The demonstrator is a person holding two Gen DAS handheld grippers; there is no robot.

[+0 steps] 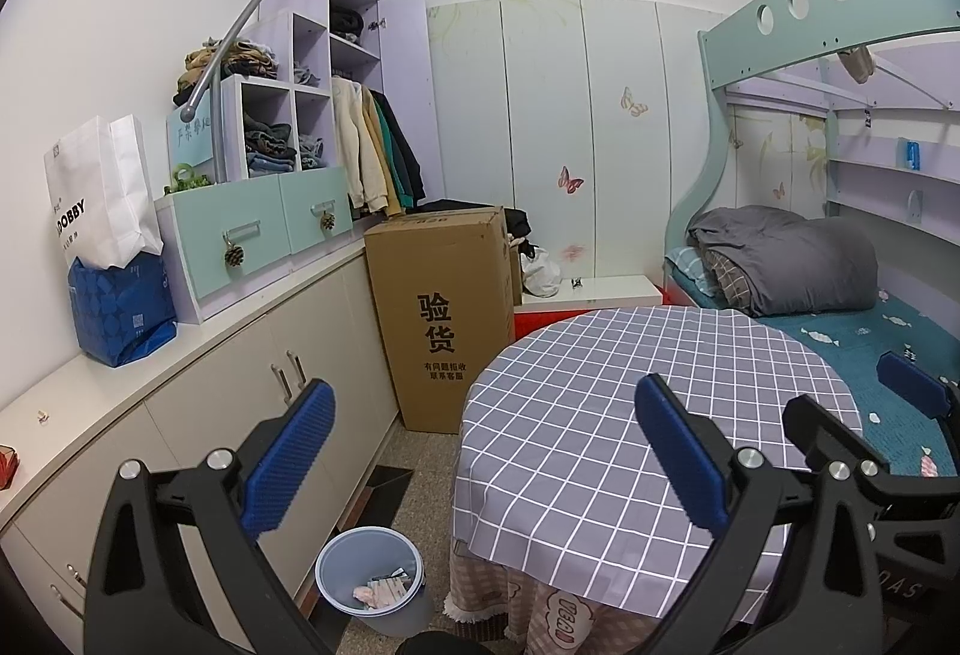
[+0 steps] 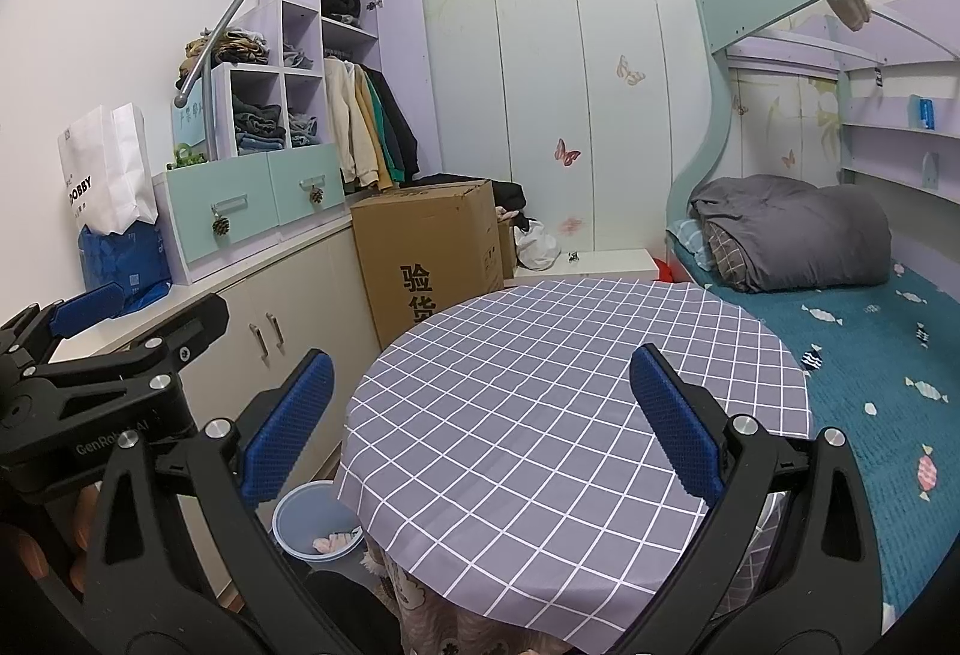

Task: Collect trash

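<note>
On the floor beside the round table, the pale blue plastic waste bin (image 1: 371, 580) holds the trash (image 1: 384, 590) — a few crumpled pinkish and white wrappers lying at its bottom. In the left wrist view the bin sits low between the spread fingers, nearer the left-hand pad (image 1: 291, 454); nothing is between the fingers of the left gripper (image 1: 486, 454), whose jaws stand wide apart. The right gripper (image 2: 480, 424) is likewise wide apart and holds nothing, hovering over the grey tablecloth with its white grid (image 2: 540, 415); from there the bin shows partly tucked under the table's edge, below the left-hand pad. Each gripper appears at the margin of the other's view.

The cloth-covered table top is bare. Left of it runs a long cream cabinet (image 1: 228, 385) along the wall, carrying a white paper bag (image 1: 96, 193) standing in a blue bag (image 1: 120, 313), and a mint-green drawer unit (image 1: 252, 229) with shelves of folded clothes above. A tall brown cardboard box with black printed characters (image 1: 441, 319) stands on the floor between cabinet and table. To the right is a teal-sheeted bunk bed (image 2: 870, 355) with a rolled grey quilt (image 2: 792, 235) — the wardrobe doors behind it bear butterfly decals.
</note>
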